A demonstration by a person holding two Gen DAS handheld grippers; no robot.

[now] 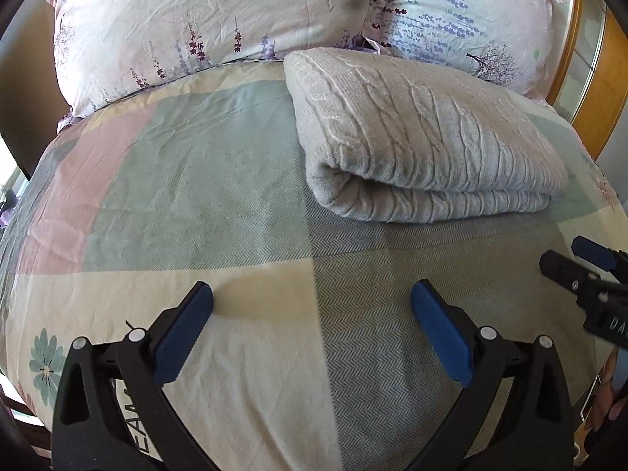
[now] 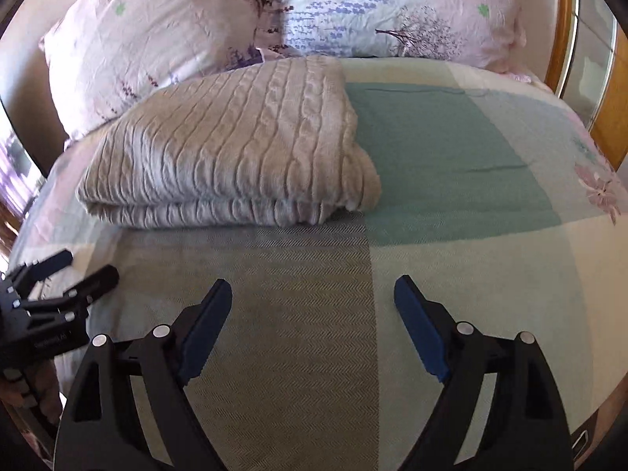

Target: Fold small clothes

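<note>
A grey cable-knit sweater (image 1: 416, 133) lies folded into a thick rectangle on the patchwork bed cover (image 1: 196, 180), close to the pillows. It also shows in the right wrist view (image 2: 235, 145). My left gripper (image 1: 312, 294) is open and empty, hovering over the cover short of the sweater's near fold. My right gripper (image 2: 312, 288) is open and empty, also short of the sweater. Each gripper shows at the edge of the other's view: the right gripper (image 1: 565, 255) and the left gripper (image 2: 90, 267).
Two floral pillows (image 1: 204, 27) (image 1: 463, 11) stand behind the sweater. A wooden bed frame (image 2: 565, 31) curves along the right. The cover (image 2: 451, 149) stretches flat to the right of the sweater.
</note>
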